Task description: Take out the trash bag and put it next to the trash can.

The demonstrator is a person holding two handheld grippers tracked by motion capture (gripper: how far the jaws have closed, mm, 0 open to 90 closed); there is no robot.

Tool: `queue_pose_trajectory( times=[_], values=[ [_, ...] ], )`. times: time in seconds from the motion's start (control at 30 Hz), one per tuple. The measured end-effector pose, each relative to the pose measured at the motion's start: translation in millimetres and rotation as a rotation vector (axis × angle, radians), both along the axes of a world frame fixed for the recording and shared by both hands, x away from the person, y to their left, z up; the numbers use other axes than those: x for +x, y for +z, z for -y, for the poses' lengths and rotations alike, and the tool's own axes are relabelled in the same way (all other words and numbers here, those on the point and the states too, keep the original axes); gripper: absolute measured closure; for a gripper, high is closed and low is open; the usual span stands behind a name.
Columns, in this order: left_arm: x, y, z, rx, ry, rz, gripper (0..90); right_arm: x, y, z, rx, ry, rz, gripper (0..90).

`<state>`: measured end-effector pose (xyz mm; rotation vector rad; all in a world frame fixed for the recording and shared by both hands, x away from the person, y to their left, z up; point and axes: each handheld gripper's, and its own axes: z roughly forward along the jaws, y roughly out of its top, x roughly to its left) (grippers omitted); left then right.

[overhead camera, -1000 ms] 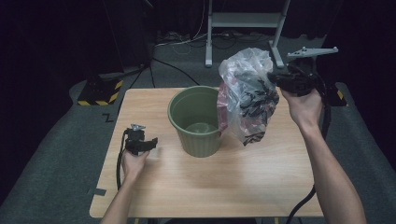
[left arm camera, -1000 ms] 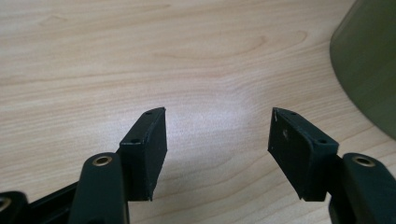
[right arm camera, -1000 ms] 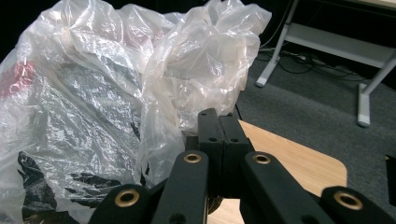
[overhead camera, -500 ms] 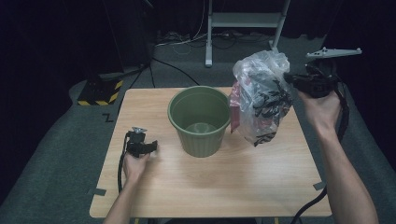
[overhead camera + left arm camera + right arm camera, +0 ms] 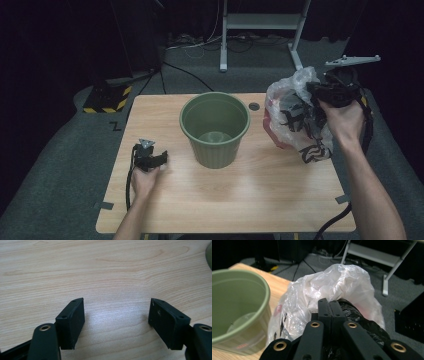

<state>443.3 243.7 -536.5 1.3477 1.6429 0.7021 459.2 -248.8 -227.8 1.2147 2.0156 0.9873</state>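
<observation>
The right gripper (image 5: 334, 93) is clenched on a bunched plastic bag (image 5: 295, 117) held above the table's (image 5: 225, 200) right edge, beside the green bucket (image 5: 215, 127). The left gripper (image 5: 150, 160), jaws just widened and holding nothing, rests low. The thin film could slip free and drop.

I see light wood table (image 5: 225, 200) on grey carpet floor (image 5: 55, 180). Dark curtains behind. Grey metal stand (image 5: 260, 22) at back, cables (image 5: 200, 42) on floor beside it. Yellow-black striped block (image 5: 107, 97) near table's far left corner.
</observation>
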Motion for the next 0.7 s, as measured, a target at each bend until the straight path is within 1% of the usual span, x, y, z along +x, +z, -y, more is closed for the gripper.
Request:
queue_pose_trajectory(
  times=[0.07, 0.23, 0.3, 0.4, 0.5, 0.7],
  values=[
    [-0.1, 0.0, -0.1, 0.001, -0.001, 0.0, 29.0, 5.0, -5.9, -3.3, -0.021, -0.007, -0.012, 90.0],
    [-0.8, 0.0, -0.9, 0.009, -0.002, -0.01, 27.3, 18.5, -25.6, -10.2, -0.013, -0.006, -0.046, 90.0],
    [-0.3, -0.2, -0.5, 0.003, 0.007, -0.005, 26.1, 24.4, -34.3, -11.6, -0.006, -0.007, -0.062, 90.0],
    [-0.2, -0.3, -0.5, 0.004, 0.009, -0.006, 25.4, 32.4, -45.8, -13.1, 0.005, -0.01, -0.082, 90.0],
    [-0.3, -0.3, -0.5, 0.006, 0.009, -0.006, 25.3, 38.6, -54.7, -15.3, 0.014, -0.013, -0.094, 90.0],
    [-0.8, -0.2, -0.7, 0.014, 0.006, -0.01, 25.2, 51.0, -72.0, -21.2, 0.01, -0.021, -0.118, 90.0]
  ],
)
